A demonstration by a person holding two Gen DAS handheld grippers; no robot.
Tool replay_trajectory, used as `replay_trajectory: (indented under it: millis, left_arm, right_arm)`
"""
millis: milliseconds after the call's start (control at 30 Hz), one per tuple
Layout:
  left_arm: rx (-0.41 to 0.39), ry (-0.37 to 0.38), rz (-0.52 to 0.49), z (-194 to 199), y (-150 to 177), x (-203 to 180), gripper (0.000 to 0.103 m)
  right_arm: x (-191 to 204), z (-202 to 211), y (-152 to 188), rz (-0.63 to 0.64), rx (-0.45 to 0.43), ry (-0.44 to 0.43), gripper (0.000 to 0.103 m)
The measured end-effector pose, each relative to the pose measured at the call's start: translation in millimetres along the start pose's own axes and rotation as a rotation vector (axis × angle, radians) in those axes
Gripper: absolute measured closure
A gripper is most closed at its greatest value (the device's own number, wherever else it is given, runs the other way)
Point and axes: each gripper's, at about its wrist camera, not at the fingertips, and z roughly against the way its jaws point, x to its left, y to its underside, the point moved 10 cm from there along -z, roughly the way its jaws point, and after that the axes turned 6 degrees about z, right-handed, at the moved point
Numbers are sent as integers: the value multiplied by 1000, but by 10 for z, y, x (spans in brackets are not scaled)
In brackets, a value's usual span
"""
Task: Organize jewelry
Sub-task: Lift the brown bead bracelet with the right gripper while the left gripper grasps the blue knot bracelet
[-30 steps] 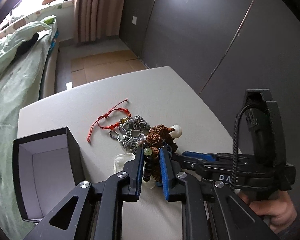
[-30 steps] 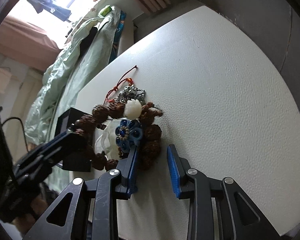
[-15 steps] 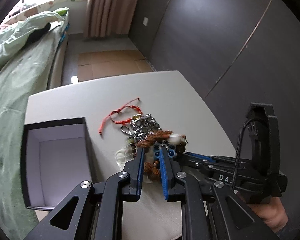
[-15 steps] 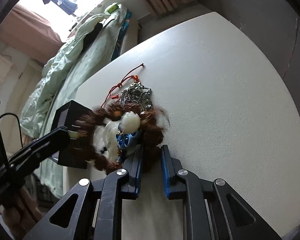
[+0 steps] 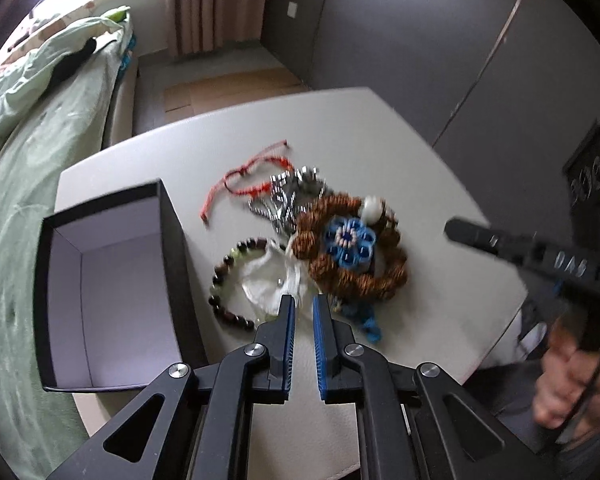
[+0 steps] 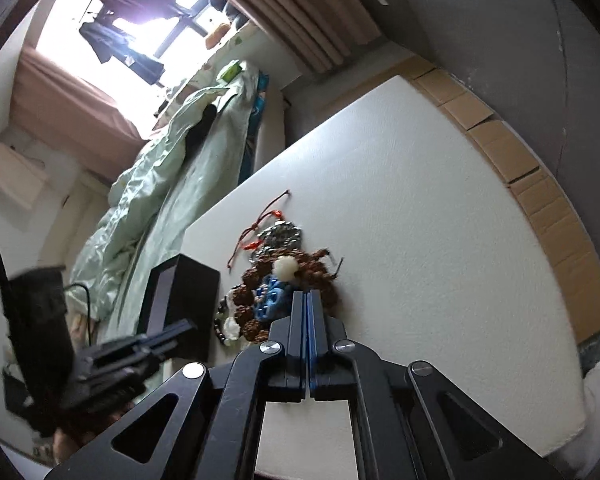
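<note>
Brown seed-bead bracelet (image 5: 356, 252) with a blue flower charm (image 5: 350, 242) lies heaped on the white table (image 5: 400, 148), black box (image 5: 112, 288) at nine o'clock. Left gripper (image 5: 303, 306) is closing, seemingly empty; right gripper (image 6: 306, 300) fully closed, holding nothing.

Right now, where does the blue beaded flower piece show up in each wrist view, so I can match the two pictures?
Left wrist view: the blue beaded flower sits right of centre, on top of the brown seed-bead bracelet, beyond the fingertips.
Right wrist view: the flower is just below centre, left of the shut fingertips, partly hidden.
Shared landmark: the black box lies left of the jewelry pile in both.
</note>
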Motion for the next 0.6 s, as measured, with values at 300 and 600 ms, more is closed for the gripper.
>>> replay_trajectory:
  millis: [300, 600]
  left_arm:
    - [-29, 10, 13, -27, -76, -13, 46]
    - [-85, 13, 61, 72, -276, 126, 46]
  right_arm:
    - [-40, -194, -75, -40, 51, 28, 51]
    - [67, -530, 7, 102, 151, 166, 52]
